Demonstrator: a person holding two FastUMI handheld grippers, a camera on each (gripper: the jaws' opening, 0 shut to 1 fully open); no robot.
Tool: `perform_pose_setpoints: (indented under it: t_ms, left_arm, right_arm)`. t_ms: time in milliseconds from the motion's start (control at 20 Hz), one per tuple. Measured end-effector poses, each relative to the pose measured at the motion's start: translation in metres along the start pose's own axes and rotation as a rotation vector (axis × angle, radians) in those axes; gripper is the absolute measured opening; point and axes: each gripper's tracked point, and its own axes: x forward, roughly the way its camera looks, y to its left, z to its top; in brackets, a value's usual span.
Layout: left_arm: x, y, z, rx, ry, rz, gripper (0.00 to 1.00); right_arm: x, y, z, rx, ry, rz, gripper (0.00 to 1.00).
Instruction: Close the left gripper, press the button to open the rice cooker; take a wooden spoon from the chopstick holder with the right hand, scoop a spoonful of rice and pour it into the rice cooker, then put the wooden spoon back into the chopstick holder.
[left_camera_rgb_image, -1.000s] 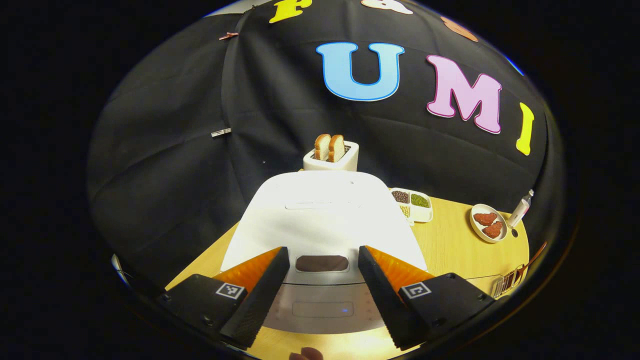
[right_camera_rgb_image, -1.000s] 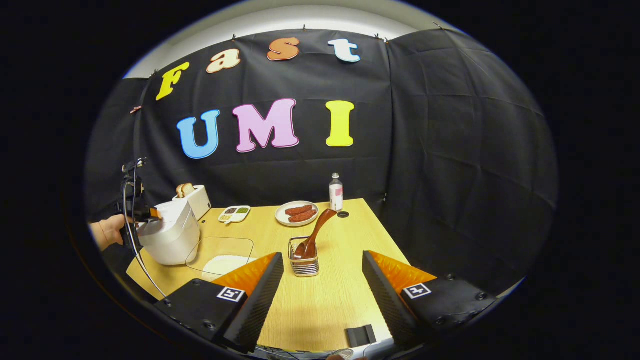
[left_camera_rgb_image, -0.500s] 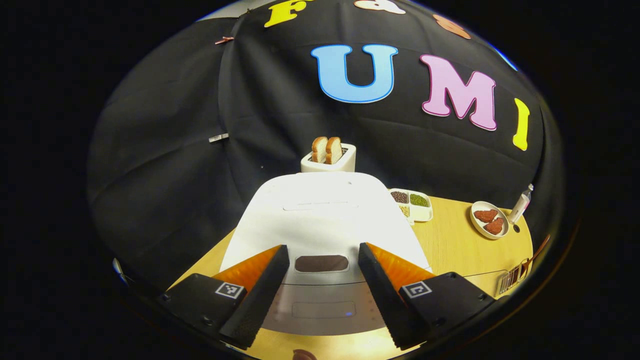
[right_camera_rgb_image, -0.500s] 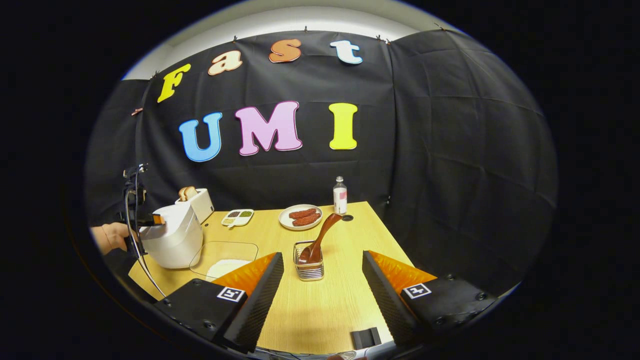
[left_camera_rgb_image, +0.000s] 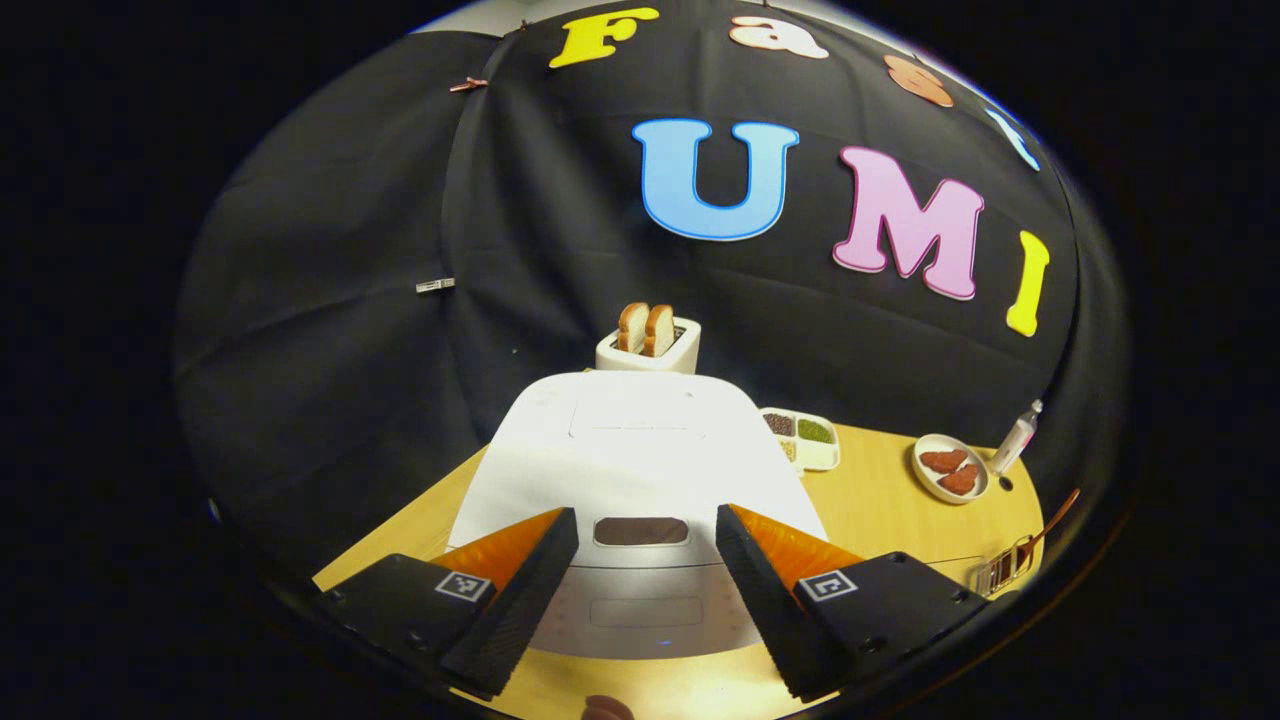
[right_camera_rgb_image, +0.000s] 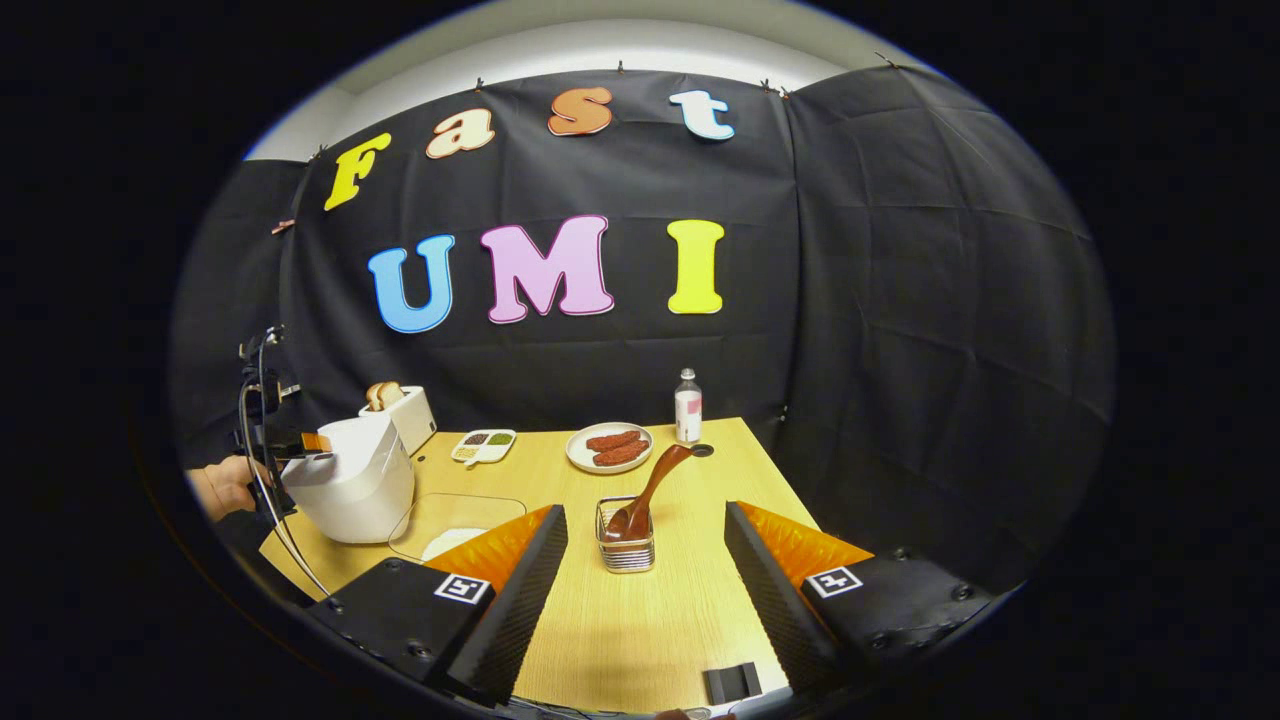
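The white rice cooker stands with its lid down, right in front of my left gripper. That gripper is open, its fingers on either side of the dark button on the cooker's front, with nothing held. From the right gripper view the rice cooker sits at the table's left, with the left gripper and a hand at its front. My right gripper is open and empty above the near table. A wooden spoon leans in the wire chopstick holder ahead of it. A clear tray with rice lies beside the cooker.
A toaster with two bread slices stands behind the cooker. A divided dish of beans, a plate of sausages and a small bottle sit along the far side of the wooden table. A small dark block lies near the front edge.
The left gripper has drawn back slightly and tilted up, still open around the button. The right gripper has pulled back a little from the chopstick holder.
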Motion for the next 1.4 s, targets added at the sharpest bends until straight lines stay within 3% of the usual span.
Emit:
perform_pose_setpoints:
  t_ms: [500, 800, 1100, 1400]
  left_arm:
    - [-0.109, -0.039, 0.07, 0.059, -0.235, -0.22, 0.95]
    - [-0.176, -0.056, 0.103, 0.128, -0.382, -0.29, 0.95]
    - [-0.219, -0.059, 0.096, 0.162, -0.414, -0.328, 0.94]
    - [-0.242, -0.06, 0.085, 0.179, -0.417, -0.361, 0.94]
  right_arm:
    - [0.008, 0.033, 0.035, -0.062, -0.072, 0.043, 0.98]
    - [0.012, 0.055, 0.065, -0.077, -0.136, 0.07, 0.98]
    - [0.014, 0.066, 0.094, -0.089, -0.208, 0.065, 0.98]
    - [0.012, 0.074, 0.095, -0.087, -0.218, 0.075, 0.98]
